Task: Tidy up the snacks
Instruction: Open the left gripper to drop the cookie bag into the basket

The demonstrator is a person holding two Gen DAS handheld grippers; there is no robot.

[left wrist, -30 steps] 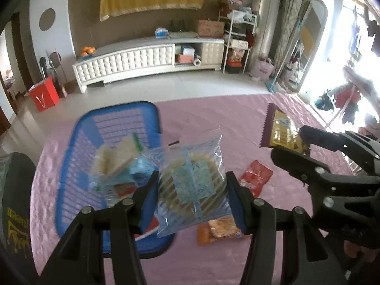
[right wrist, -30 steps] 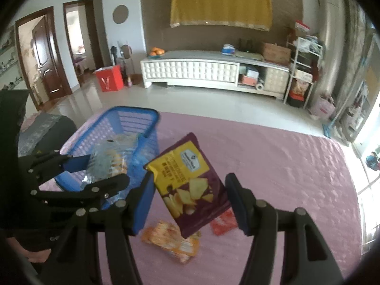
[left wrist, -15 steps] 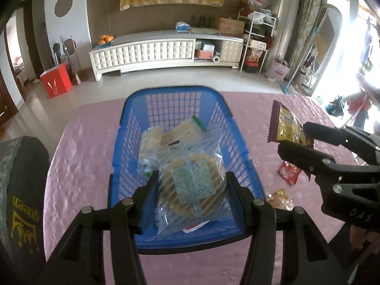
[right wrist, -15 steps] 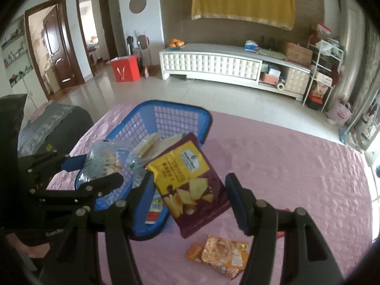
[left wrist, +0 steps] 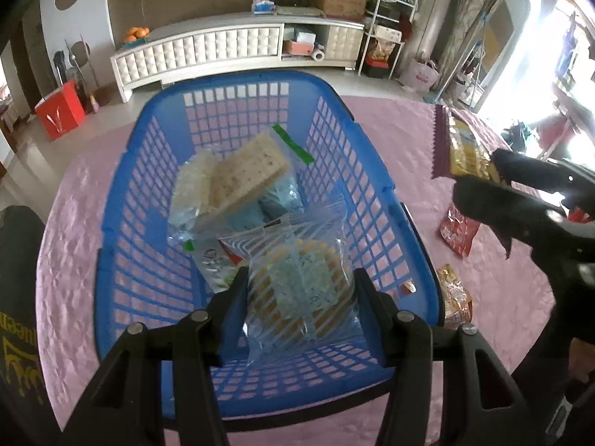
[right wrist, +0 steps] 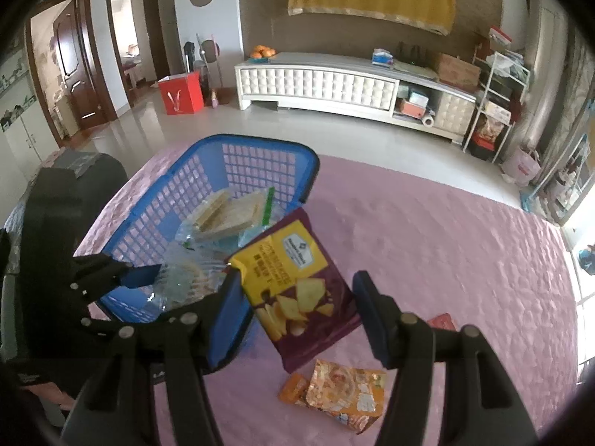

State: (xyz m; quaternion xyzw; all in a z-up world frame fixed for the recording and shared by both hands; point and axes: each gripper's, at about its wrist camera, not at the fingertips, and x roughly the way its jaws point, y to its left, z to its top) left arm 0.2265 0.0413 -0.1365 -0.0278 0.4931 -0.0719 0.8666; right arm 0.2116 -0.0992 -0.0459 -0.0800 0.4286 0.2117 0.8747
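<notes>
I am mid-drop: my left gripper [left wrist: 301, 290] clamps its jaws on a crinkly striped clear packet [left wrist: 303, 278] low inside the blue lattice basket [left wrist: 122, 223]; next, I judge, release there; my right gripper [right wrist: 297, 308] pinches a glossy purple chip bag [right wrist: 297, 290] just beside the rim, over the quilted pink surface [right wrist: 446, 241].

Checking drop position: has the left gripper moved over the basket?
Yes. The left gripper with its striped packet moved leftward from the loose snacks to above the blue basket.
</notes>
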